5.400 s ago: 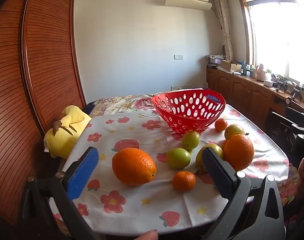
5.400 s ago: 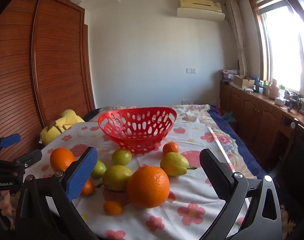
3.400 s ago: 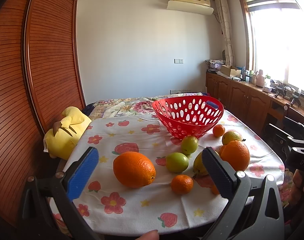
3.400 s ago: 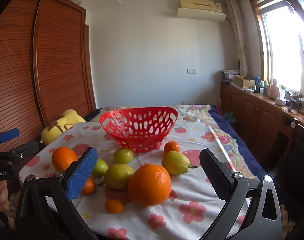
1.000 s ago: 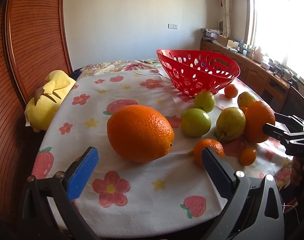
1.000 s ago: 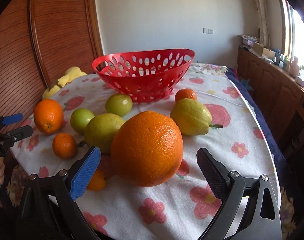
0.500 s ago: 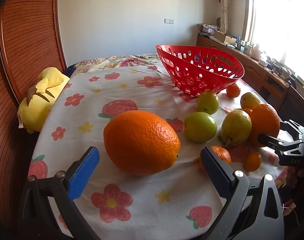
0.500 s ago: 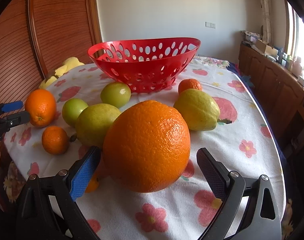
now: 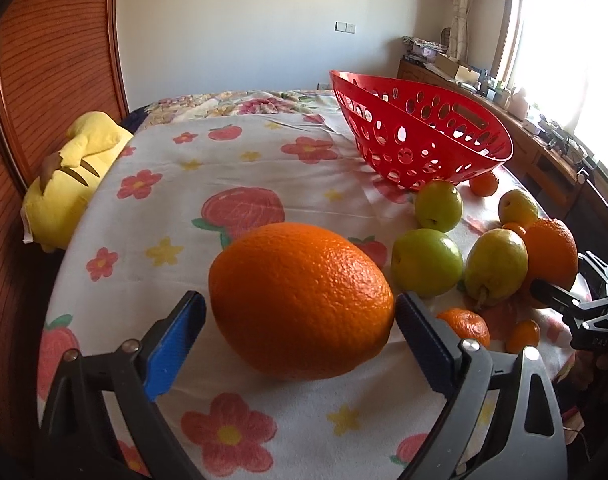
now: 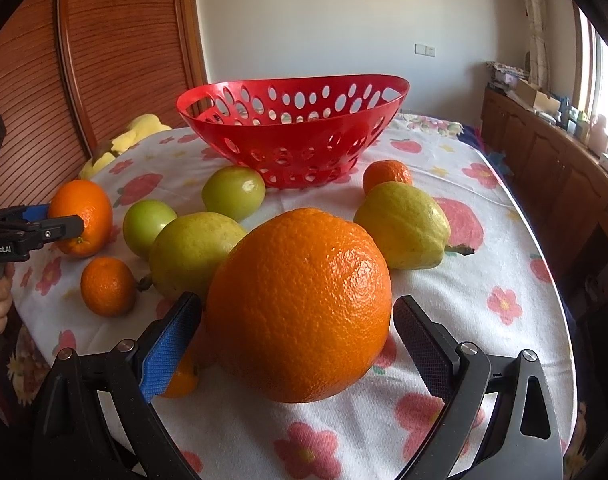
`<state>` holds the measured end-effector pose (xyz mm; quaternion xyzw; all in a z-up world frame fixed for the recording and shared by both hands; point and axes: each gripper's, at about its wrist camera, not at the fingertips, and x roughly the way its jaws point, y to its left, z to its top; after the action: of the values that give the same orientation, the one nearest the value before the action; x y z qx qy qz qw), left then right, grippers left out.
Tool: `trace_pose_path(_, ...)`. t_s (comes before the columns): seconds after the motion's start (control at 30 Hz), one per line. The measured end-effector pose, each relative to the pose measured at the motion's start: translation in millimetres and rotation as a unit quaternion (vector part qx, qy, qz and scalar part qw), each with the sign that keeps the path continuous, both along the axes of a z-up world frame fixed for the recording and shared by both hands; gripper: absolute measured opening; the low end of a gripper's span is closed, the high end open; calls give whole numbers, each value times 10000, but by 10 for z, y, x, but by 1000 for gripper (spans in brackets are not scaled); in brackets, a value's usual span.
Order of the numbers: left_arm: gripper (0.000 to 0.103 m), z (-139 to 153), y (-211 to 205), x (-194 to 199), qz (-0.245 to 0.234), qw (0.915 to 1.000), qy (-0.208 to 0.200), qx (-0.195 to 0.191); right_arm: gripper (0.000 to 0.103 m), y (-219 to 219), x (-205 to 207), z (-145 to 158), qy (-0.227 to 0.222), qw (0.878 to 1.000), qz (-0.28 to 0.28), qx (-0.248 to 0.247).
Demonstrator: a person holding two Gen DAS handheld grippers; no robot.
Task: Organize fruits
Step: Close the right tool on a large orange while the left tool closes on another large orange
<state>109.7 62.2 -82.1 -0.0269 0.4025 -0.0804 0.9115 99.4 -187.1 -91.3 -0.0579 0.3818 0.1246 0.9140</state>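
Observation:
In the left wrist view my left gripper is open, its jaws on either side of a large oval orange resting on the flowered cloth. In the right wrist view my right gripper is open around a second large orange, also on the cloth. The red perforated basket stands empty behind the fruit; it also shows in the right wrist view. Green apples, yellow-green pears and small tangerines lie loose between the two grippers.
A yellow plush toy lies off the table's left edge by a wooden slatted wall. Wooden cabinets run along the right under a bright window. The table edge is just below both grippers.
Both grippers have moved forward and lower. Each large orange now sits between its gripper's jaws, and the jaws stand slightly closer around the fruit.

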Motion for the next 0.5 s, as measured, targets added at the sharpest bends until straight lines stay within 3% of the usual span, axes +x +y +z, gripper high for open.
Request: trace_pose_path(0.5,98,-36,-11,66,-51,10000,61,0,86,-4,35,-56,101,9999,30,16)
